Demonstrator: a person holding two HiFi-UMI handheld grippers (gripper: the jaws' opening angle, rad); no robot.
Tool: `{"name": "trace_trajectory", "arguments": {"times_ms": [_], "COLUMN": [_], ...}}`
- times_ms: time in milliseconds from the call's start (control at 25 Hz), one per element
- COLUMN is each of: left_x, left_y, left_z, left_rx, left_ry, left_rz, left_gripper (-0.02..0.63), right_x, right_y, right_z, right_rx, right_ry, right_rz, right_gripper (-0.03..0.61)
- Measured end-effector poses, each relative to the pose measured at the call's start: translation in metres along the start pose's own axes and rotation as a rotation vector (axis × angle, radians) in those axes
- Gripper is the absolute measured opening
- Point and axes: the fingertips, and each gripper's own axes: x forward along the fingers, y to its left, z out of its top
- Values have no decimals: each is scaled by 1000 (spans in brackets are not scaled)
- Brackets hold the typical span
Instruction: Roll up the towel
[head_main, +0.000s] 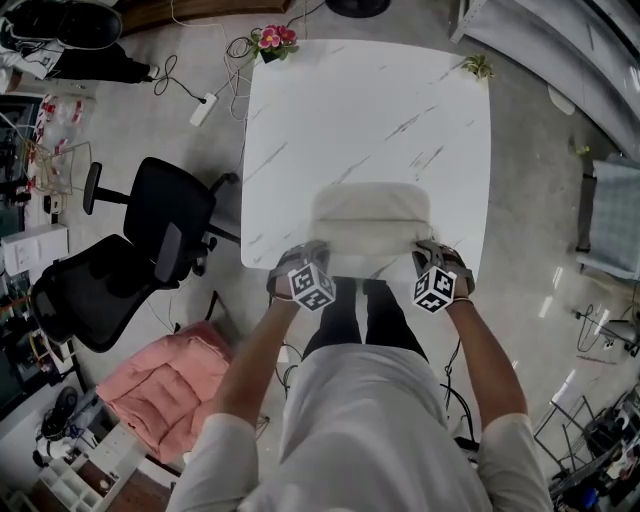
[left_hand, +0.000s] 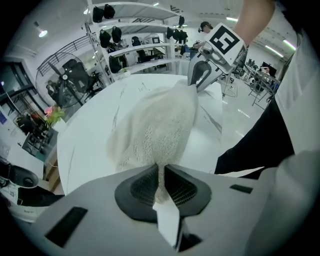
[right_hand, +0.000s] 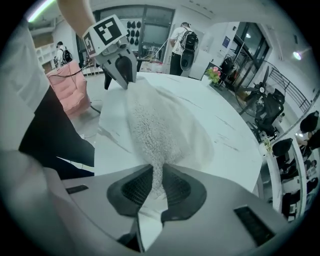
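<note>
A cream terry towel (head_main: 370, 217) lies on the near part of the white marble table (head_main: 370, 110), its near edge at the table's front. My left gripper (head_main: 306, 262) pinches the towel's (left_hand: 155, 125) near left corner, with the cloth squeezed between the dark pads (left_hand: 142, 187). My right gripper (head_main: 428, 258) is shut on the towel's (right_hand: 160, 130) near right corner in the same way. Each gripper shows in the other's view: the right gripper (left_hand: 199, 82) at the far end of the edge, the left gripper (right_hand: 122, 70) likewise.
A black office chair (head_main: 150, 230) and a pink cushion (head_main: 160, 385) stand left of the table on the floor. A small flower pot (head_main: 274, 42) sits at the table's far left corner, a small plant (head_main: 478, 67) at the far right. The person's legs are under the front edge.
</note>
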Motion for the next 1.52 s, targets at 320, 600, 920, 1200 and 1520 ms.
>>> {"name": "trace_trajectory", "arguments": {"times_ms": [320, 600, 920, 1200, 1520], "left_x": [-19, -34, -36, -23, 10], "left_y": [-40, -54, -16, 36, 83], "left_z": [-18, -21, 2, 24, 33], "left_rx": [9, -1, -20, -34, -46], "left_ry": [34, 64, 97, 86, 91], "left_rz": [-183, -346, -447, -352, -82], "left_gripper": [54, 57, 58, 63, 120], "right_x": [-24, -38, -30, -16, 9], "right_y": [42, 52, 9, -41, -87], "right_z": [-9, -11, 1, 18, 23], "right_rx": [52, 165, 221, 259, 189], "right_ry": [12, 24, 68, 57, 36], "right_rz": [192, 374, 475, 398, 136], "right_gripper": [66, 71, 77, 81, 145]}}
